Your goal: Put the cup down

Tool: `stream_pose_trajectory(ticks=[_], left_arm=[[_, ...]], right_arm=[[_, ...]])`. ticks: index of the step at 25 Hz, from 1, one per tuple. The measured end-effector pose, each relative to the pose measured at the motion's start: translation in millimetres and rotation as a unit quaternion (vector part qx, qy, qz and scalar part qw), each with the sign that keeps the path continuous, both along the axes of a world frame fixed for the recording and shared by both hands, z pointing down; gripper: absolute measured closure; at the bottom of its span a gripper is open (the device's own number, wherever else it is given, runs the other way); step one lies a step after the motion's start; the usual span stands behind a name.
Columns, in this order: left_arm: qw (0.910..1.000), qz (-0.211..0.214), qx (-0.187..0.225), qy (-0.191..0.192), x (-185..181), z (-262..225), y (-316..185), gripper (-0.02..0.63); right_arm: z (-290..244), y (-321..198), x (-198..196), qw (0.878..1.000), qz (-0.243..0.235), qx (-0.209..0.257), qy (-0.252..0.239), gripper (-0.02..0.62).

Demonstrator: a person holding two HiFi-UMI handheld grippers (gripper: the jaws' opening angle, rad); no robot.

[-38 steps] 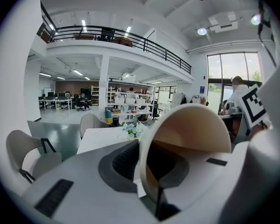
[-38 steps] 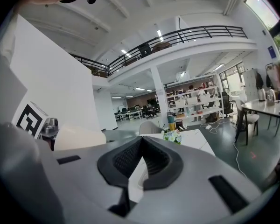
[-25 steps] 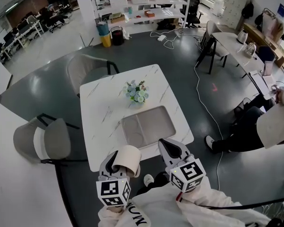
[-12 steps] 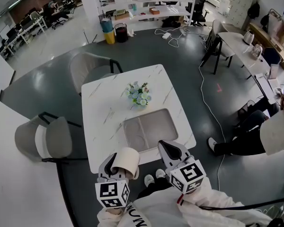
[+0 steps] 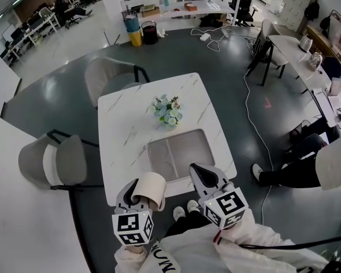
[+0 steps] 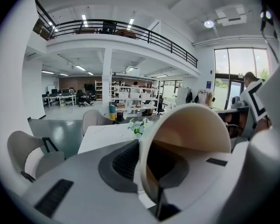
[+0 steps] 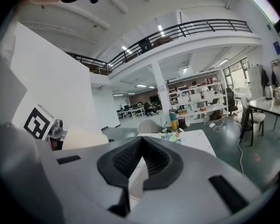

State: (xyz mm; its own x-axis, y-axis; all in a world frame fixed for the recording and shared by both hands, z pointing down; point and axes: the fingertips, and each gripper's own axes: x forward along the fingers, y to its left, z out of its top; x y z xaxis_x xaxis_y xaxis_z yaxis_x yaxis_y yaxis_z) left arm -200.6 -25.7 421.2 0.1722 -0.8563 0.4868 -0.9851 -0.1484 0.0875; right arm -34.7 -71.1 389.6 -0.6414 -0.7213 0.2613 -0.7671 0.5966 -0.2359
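Cup (image 5: 148,187) held in the left gripper (image 5: 140,191), over the near edge of the table (image 5: 125,129)

The beige cup lies tipped on its side between the left jaws, which stand partly apart and press on its wall; its open mouth faces back toward the gripper's camera, so the brown inside shows. From the head view it sits above the table's near edge, off the surface, near the front-left corner of the grey tray (image 5: 187,147). The right gripper (image 5: 202,173) hangs just beside it, over the same edge by the tray's front, jaws drawn together with nothing between them. Farther along the white marble table stands a small bunch of flowers (image 5: 167,111), behind the tray. Two grey chairs (image 5: 57,164) stand at the table's left and far sides.
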Motion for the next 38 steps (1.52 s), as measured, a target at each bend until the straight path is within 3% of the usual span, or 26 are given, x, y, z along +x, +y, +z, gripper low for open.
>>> stream_pose_trajectory(ticks=[38], left_arm=[[0.9978,0.01,-0.058,-0.031,-5.8,57.2,-92.2,0.557]], right_arm=[[54.5,-73.1,7.2,0.999,0.007,-0.052,0.006,0.591]])
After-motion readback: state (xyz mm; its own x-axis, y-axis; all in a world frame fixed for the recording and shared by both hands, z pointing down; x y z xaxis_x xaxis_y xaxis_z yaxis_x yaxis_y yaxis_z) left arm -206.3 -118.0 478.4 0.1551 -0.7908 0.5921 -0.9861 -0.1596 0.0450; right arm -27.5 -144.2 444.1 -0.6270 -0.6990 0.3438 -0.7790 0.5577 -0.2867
